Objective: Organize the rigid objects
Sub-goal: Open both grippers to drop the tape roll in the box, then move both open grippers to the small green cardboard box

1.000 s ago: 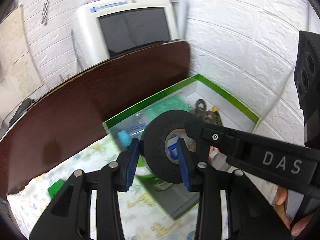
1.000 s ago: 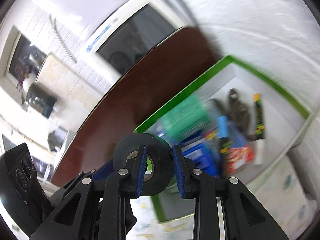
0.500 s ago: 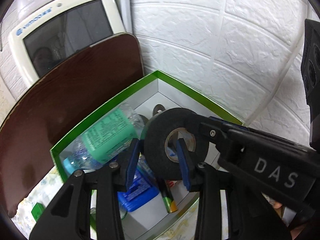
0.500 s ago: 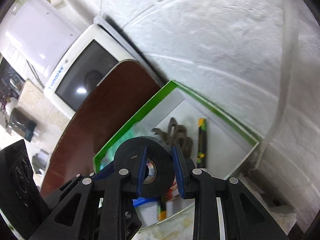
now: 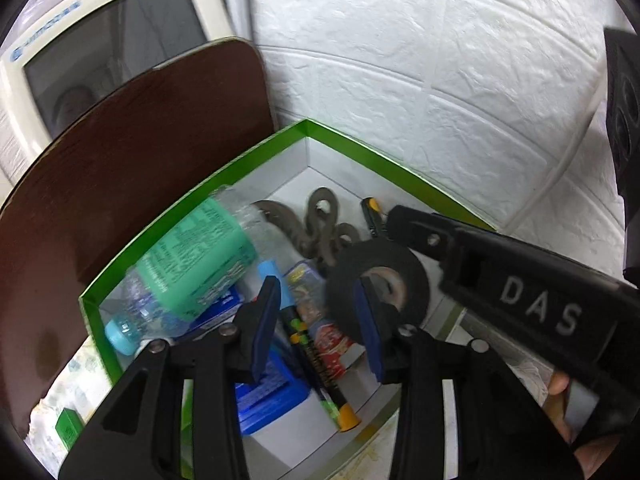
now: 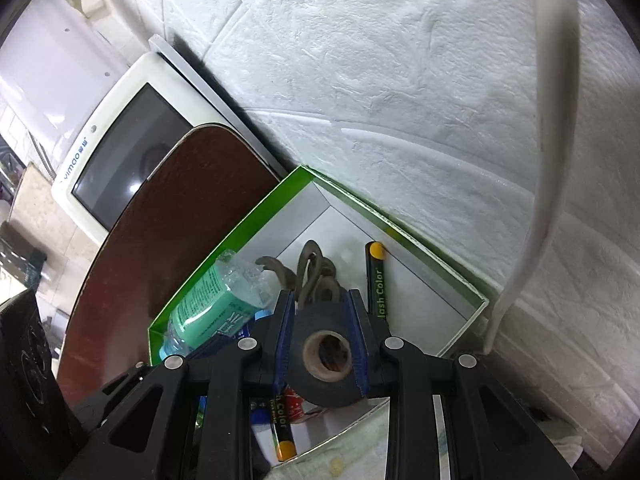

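Note:
A black tape roll (image 5: 340, 288) (image 6: 324, 384) hangs over the green-rimmed white box (image 5: 192, 196) (image 6: 240, 224). My right gripper (image 6: 320, 300) is shut on it, one pad against each side of the roll. In the left wrist view one black finger (image 5: 500, 264) of that gripper reaches in from the right. My left gripper (image 5: 314, 286) is open. Its right pad sits in front of the roll's hole, while its left pad stands clear of the roll. The box holds a green-labelled bottle (image 5: 200, 256), a blue case (image 5: 272, 396), markers (image 5: 316, 360), a red packet (image 5: 332, 340) and dark metal tools (image 5: 320, 224).
A dark brown board (image 5: 120, 184) leans behind the box, with a white monitor (image 5: 100, 40) beyond it. The white brick wall (image 5: 440, 100) runs close along the box's far side. A white cable (image 6: 560, 160) hangs on the right. Patterned cloth (image 5: 68, 380) lies under the box.
Both grippers carried the roll from the box's near edge to over its inside and sank. The roll's wall, close against the left gripper's left pad before, now sits apart from it.

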### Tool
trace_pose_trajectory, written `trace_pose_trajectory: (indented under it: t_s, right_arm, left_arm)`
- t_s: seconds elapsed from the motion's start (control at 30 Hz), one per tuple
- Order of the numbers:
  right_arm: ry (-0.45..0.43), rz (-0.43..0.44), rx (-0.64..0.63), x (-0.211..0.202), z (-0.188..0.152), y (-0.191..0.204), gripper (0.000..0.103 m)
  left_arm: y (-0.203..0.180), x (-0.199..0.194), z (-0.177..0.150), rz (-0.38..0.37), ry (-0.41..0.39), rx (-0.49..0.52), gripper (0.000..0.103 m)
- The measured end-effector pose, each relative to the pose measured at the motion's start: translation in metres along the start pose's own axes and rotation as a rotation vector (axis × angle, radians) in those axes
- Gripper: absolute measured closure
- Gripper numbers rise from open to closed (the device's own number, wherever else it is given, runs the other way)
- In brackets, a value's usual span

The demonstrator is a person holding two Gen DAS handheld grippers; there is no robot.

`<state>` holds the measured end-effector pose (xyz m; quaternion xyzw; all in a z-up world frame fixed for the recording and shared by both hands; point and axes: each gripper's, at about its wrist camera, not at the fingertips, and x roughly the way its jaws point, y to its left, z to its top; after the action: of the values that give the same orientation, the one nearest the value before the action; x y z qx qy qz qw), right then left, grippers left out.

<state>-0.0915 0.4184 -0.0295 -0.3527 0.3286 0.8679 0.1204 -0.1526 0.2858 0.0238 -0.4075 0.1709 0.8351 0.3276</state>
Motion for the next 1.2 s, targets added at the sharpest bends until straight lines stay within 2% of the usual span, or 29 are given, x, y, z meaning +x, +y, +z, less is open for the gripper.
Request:
trace_pose_trajectory:
  t_s: [0.17, 0.37, 0.43, 0.53, 0.63, 0.77, 0.87, 1.0, 1.07, 1.2]
  right_arm:
    - [-0.004, 0.032, -0.026, -0.007, -0.007, 0.016, 0.074]
    - [0.001, 0.099, -0.102, -0.018, -0.021, 0.055, 0.074]
    - [0.027, 0.137, -0.135, -0.018, -0.029, 0.074, 0.074]
    - [0.093, 0.200, -0.179, -0.012, -0.044, 0.102, 0.074]
    - [0.118, 0.222, -0.266, -0.008, -0.064, 0.136, 0.074]
    - [0.215, 0.266, -0.375, 0.007, -0.095, 0.182, 0.074]
    - [0.313, 0.291, -0.417, 0.025, -0.119, 0.209, 0.074]
    - [0.398, 0.289, -0.474, 0.046, -0.148, 0.237, 0.071]
    - [0.445, 0.286, -0.474, 0.058, -0.160, 0.246, 0.064]
    - [0.485, 0.253, -0.463, 0.079, -0.176, 0.259, 0.063]
  left_arm:
    - [0.033, -0.023, -0.014, 0.063, -0.021, -0.057, 0.066]
    - [0.089, -0.063, -0.044, 0.186, -0.060, -0.163, 0.058]
    - [0.110, -0.080, -0.059, 0.221, -0.080, -0.206, 0.051]
    - [0.139, -0.100, -0.083, 0.282, -0.097, -0.253, 0.050]
    - [0.170, -0.117, -0.112, 0.333, -0.100, -0.318, 0.047]
    - [0.210, -0.137, -0.157, 0.355, -0.100, -0.421, 0.041]
    - [0.237, -0.144, -0.190, 0.367, -0.086, -0.498, 0.041]
    - [0.264, -0.148, -0.229, 0.351, -0.068, -0.570, 0.040]
    - [0.270, -0.144, -0.239, 0.332, -0.057, -0.585, 0.040]
    - [0.273, -0.135, -0.247, 0.267, -0.064, -0.588, 0.040]
